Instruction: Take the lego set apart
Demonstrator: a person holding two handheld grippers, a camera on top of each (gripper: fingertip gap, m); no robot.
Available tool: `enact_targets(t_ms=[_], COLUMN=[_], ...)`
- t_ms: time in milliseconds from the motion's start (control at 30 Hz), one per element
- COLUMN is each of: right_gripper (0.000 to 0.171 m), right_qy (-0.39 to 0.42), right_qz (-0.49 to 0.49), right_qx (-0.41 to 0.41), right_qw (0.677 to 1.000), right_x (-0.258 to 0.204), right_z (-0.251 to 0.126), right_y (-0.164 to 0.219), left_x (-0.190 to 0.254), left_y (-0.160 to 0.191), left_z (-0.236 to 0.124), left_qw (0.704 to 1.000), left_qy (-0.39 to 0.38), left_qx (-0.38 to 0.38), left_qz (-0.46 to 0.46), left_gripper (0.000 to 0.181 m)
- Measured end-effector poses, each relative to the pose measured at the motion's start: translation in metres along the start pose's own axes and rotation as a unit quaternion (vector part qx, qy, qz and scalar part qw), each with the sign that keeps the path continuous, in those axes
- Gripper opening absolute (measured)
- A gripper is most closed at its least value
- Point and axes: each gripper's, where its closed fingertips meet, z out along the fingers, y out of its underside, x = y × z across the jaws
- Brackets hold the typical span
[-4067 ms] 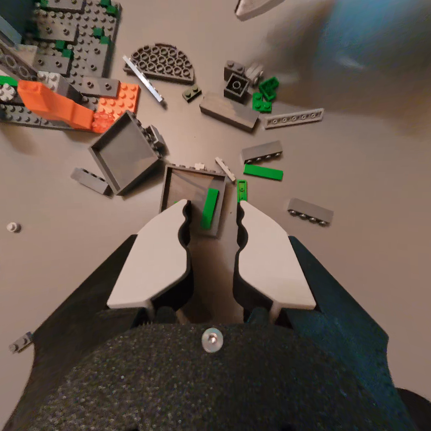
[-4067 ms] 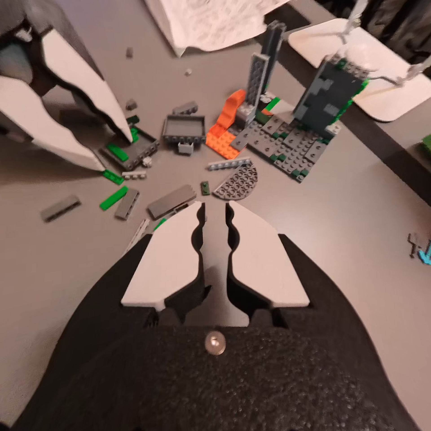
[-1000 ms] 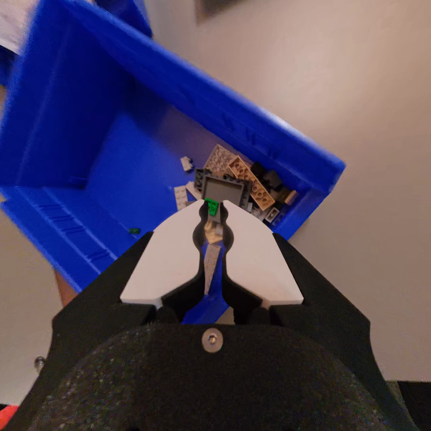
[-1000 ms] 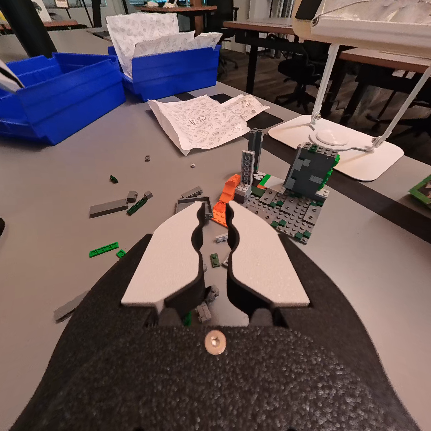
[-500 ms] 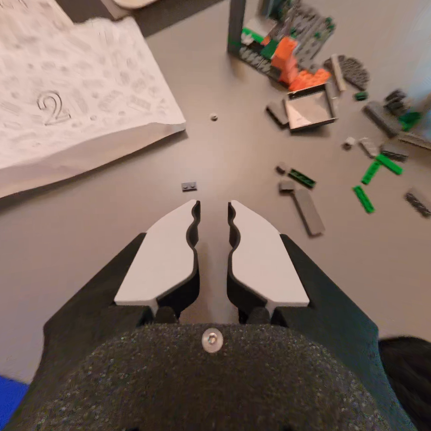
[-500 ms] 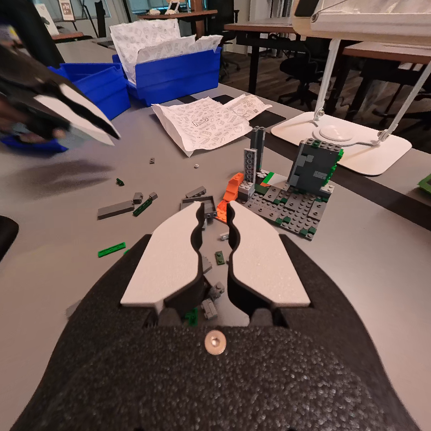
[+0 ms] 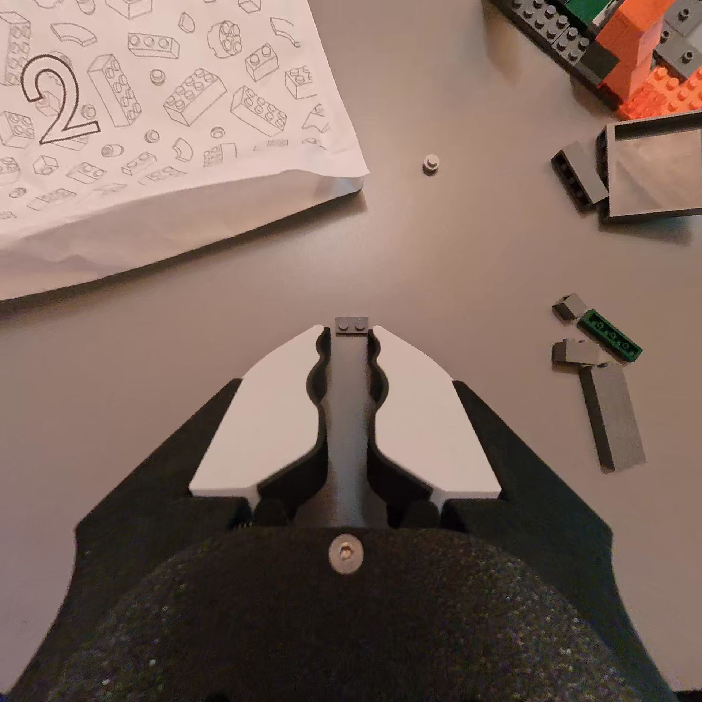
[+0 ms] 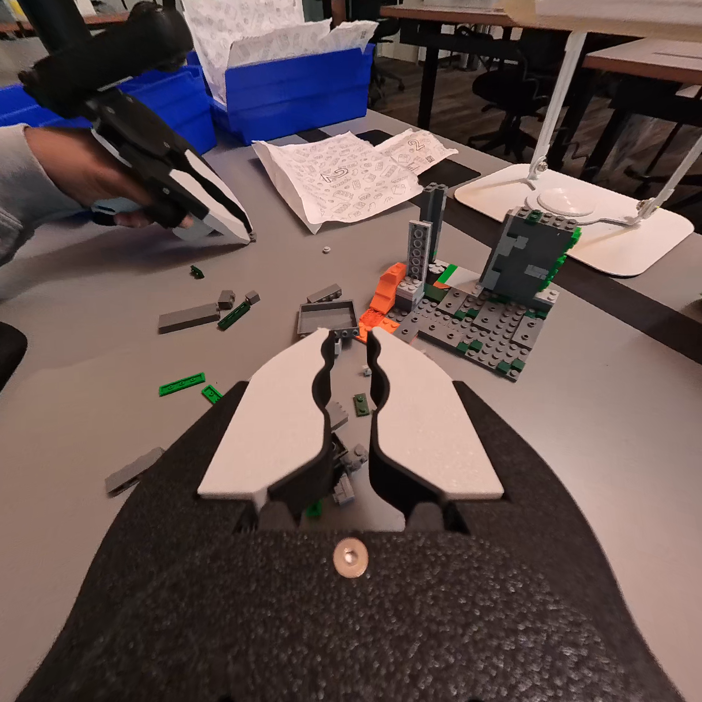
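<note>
the left gripper (image 7: 351, 331) is down at the grey table (image 7: 228, 342) with its jaws apart, and the small grey two-stud plate (image 7: 351, 326) lies flat right at the tips, in the gap between them. the plate's long axis runs crosswise to the fingers, studs facing up, so a close would press on its two short ends. it is thin and sits flush on the table; if the tips ride too high they could close over it, or a skewed squeeze could flick it away, possibly towards the white paper bag (image 7: 152, 114) beyond.

the right gripper (image 8: 349, 334) hovers over loose pieces with its jaws apart and nothing between them. past it lie a grey tray piece (image 8: 327, 314) and the part-built lego set (image 8: 475, 315) on its studded base, with a dark wall (image 8: 528, 254) upright at the back. the blue bins (image 8: 296, 87) stand farthest off.
</note>
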Motion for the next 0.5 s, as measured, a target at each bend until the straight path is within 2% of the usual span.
enact_targets(t_ms=[333, 400, 500], right_gripper=[0.015, 0.015, 0.015], right_qy=[0.006, 0.006, 0.006], right_qz=[-0.01, -0.007, -0.006], right_qx=[-0.009, -0.008, -0.009], right_qw=[1.0, 1.0, 1.0], right_x=[0.0, 0.001, 0.002], right_z=[-0.001, -0.002, -0.002], right_y=[0.004, 0.005, 0.005], left_x=[0.004, 0.009, 0.017], left_y=[-0.002, -0.004, -0.012], left_z=[-0.002, -0.014, -0.052], left_qw=[1.0, 0.999, 0.996], left_qy=[0.008, 0.023, 0.03], left_qx=[0.023, 0.041, 0.089], left_qz=[0.006, -0.002, -0.003], left_gripper=[0.015, 0.015, 0.016])
